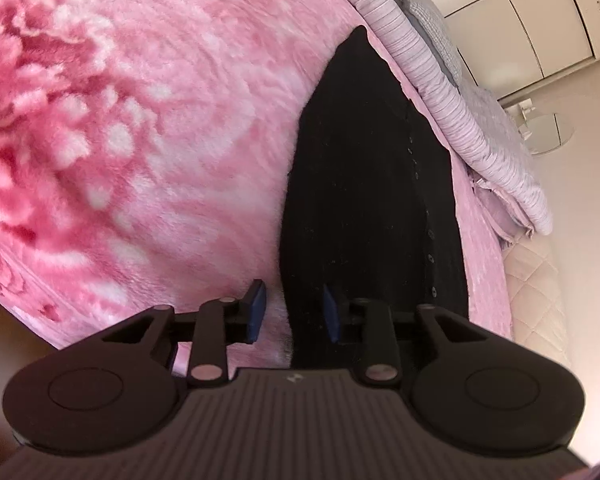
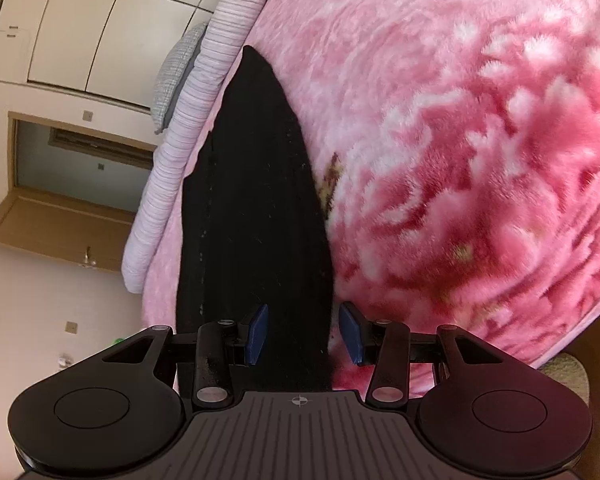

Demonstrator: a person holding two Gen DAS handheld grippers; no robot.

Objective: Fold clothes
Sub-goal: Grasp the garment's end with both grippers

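A black garment (image 1: 364, 184) with a row of small buttons lies flat and long on a pink floral blanket (image 1: 140, 120). My left gripper (image 1: 294, 312) is open at the garment's near end, straddling its left edge, blue pads apart. In the right wrist view the same black garment (image 2: 252, 200) stretches away over the blanket (image 2: 460, 140). My right gripper (image 2: 306, 334) is open too, its pads on either side of the garment's right edge at the near end. Neither gripper holds the cloth.
A striped lilac quilt roll (image 1: 460, 112) and a grey pillow (image 1: 432, 20) lie along the bed's far side beyond the garment. White cupboards (image 2: 80, 28), an open door (image 2: 60, 216) and a small round glass table (image 1: 548, 132) stand off the bed.
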